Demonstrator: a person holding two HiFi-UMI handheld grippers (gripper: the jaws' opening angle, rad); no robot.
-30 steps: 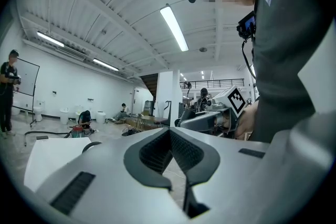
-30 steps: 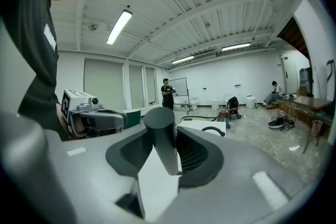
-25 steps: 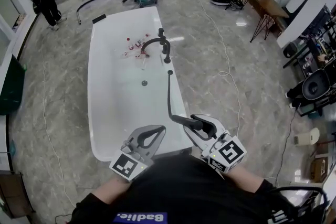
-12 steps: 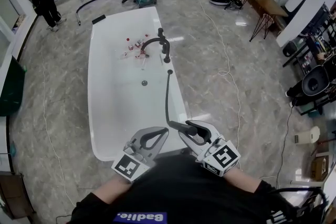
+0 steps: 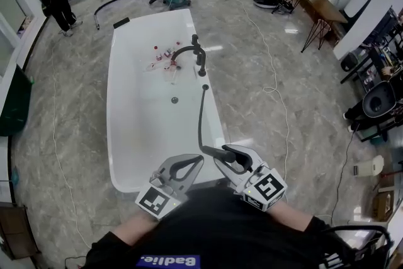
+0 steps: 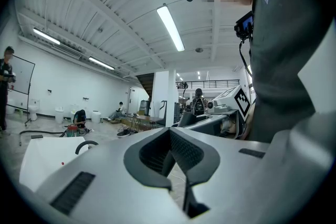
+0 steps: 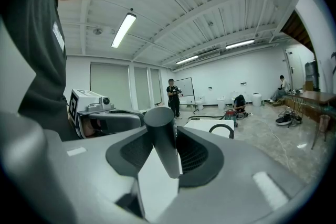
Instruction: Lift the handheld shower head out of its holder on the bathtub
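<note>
Head view: right gripper (image 5: 234, 158) is clamped on the black shower head (image 5: 215, 152) over the bathtub (image 5: 119, 110) near-end rim. Its hose (image 5: 201, 116) runs along the bathtub's right rim toward the faucet (image 5: 196, 53), and the left gripper (image 5: 187, 165) is at the same end. Left gripper view: jaws together, nothing between them, bathtub at lower left. Right gripper view: pads pinch the shower head's dark handle (image 7: 161, 136), bathtub beyond.
</note>
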